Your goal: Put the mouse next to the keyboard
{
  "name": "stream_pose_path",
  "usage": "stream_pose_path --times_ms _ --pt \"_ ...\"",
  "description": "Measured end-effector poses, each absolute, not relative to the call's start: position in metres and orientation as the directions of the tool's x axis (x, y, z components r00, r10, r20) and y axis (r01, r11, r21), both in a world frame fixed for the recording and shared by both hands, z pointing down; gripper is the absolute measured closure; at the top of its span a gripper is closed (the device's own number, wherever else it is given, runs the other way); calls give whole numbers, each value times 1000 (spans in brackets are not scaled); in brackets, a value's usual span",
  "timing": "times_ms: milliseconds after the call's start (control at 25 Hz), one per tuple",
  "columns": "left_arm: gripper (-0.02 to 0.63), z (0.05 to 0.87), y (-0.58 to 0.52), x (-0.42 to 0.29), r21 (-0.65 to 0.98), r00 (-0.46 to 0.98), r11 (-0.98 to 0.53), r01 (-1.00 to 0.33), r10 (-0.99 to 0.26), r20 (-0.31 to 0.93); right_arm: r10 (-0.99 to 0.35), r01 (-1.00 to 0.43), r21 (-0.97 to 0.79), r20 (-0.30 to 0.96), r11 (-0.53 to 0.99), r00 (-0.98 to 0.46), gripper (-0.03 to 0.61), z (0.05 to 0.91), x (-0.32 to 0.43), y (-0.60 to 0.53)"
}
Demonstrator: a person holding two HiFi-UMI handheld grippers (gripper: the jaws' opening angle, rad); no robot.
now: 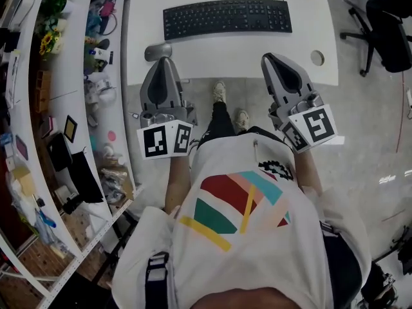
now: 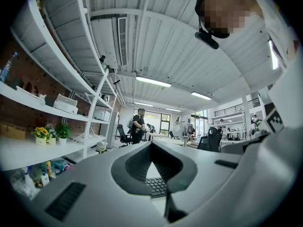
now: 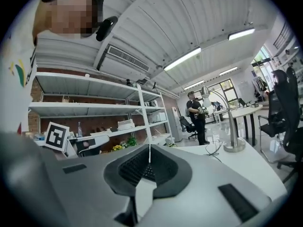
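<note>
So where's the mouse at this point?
Head view: the mouse lies at the near-left corner of the white desk, below-left of the keyboard, just ahead of the left gripper.

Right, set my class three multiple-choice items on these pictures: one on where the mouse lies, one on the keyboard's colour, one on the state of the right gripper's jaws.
1. Where is the mouse?
A. Beyond the right end of the keyboard
B. On the shelf
C. By the keyboard's left end, nearer the front edge of the desk

2. The keyboard is:
A. black
B. white
C. red

3. The jaws of the right gripper are:
A. wide apart
B. together, with nothing between them
C. clamped on the mouse

Answers: 1 C, it sits near the desk's edge below the keyboard's left end; 2 A, dark keys against the white desk; 3 B, the tips meet in its own view.
</note>
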State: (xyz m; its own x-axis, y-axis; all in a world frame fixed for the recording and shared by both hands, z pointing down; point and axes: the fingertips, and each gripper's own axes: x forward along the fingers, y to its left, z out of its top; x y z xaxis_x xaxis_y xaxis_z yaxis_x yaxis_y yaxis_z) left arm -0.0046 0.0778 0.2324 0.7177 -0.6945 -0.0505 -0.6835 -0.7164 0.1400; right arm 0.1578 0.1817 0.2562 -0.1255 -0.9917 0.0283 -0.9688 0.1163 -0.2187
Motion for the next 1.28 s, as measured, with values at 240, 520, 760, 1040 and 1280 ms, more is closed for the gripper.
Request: stream_pose_path --times_ms 240,520,760,1040,1280 --pt "571 232 19 -24 145 673 -677 -722 -735 -79 -981 -981 -95 83 167 -175 565 252 135 110" --pt "571 258 -44 -75 218 579 -573 -790 -814 -42 -874 -869 -103 -7 483 -485 565 240 57 28" --pt "571 287 -82 -112 249 506 -487 -837 -862 18 -784 -788 34 135 614 -605 221 276 4 -38" --pt "571 311 -114 -146 225 473 -452 -863 -880 48 -594 -627 36 366 778 -716 216 334 -73 -79" --pt "571 366 -132 -170 259 443 -394 -882 -881 166 -441 -660 -153 631 735 -638 216 423 -95 -92"
